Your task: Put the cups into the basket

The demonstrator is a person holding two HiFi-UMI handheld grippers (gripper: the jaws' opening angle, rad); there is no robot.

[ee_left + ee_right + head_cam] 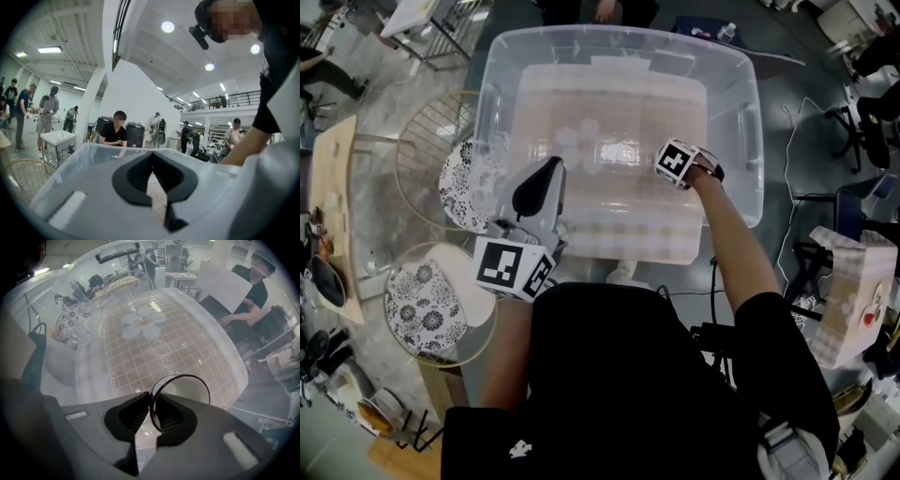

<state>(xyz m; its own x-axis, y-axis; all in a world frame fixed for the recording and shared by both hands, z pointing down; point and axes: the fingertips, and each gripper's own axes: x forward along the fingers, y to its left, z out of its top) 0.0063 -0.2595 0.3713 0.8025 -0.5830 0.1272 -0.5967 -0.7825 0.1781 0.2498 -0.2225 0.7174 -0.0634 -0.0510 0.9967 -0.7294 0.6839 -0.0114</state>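
**Both arms at the basket, a cup in the right gripper**

Closest to the head camera is the person's black shirt [619, 375], and from it both bare forearms reach forward to the basket [741, 112], a big clear plastic tub with rounded corners.

The right gripper [151, 404] is lowered inside the basket, toward its right side in the head view, and points down. Its jaws are closed on the thin wall of a clear glass cup [183, 387]: one pad is inside the dark rim and the other is outside. The cup hangs from this grip, low over the basket floor, with its mouth turned sideways. If it touches the floor I cannot tell.

The left gripper [548, 169] is at the near left corner of the basket, almost level and pointing across it. Its pads meet at the tips and nothing is between them.

At the bottom of the basket a checked pattern [609, 122] with a pale flower is visible; I cannot tell if it lies in the basket or under it.

Left of the basket stand two round wire frames [431, 141], each with a black-and-white patterned disc [422, 305].
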